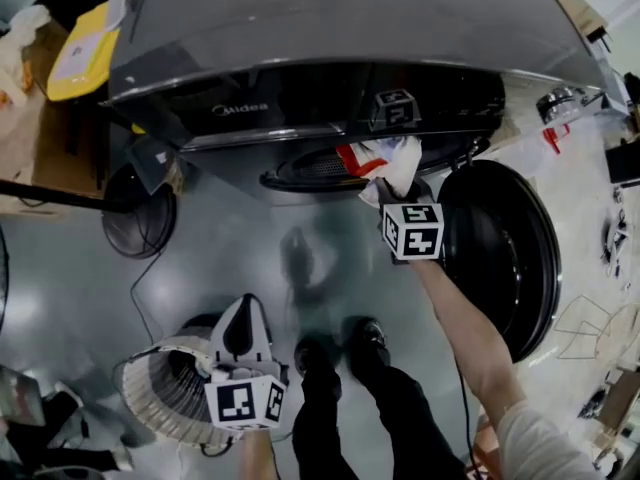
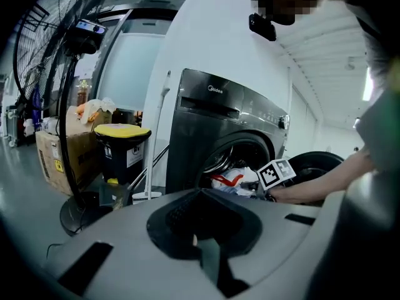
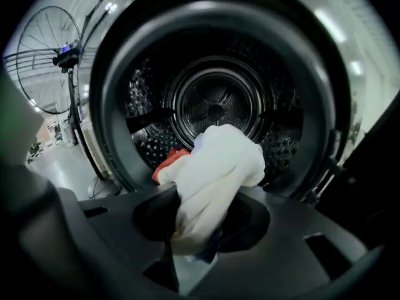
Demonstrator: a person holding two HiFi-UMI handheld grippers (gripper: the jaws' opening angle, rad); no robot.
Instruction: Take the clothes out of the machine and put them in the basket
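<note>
The right claw [image 3: 190,252] is clamping a bunched cloth [image 3: 219,161] — mostly white, red and blue showing at its edges — which is hanging just ahead of it at the drum [image 3: 215,102] mouth. The left claw [image 2: 201,250] is sitting closed and empty above the basket [image 1: 160,393].

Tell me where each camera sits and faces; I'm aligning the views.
Head view: on the head, steeply down at washer, basket; left gripper, right gripper, right arm, shoes show.
Left gripper view: on left gripper, faces washer; right arm shows.
Right gripper view: on right gripper, into drum; grips cloth.
Shared: cloth in all three.
</note>
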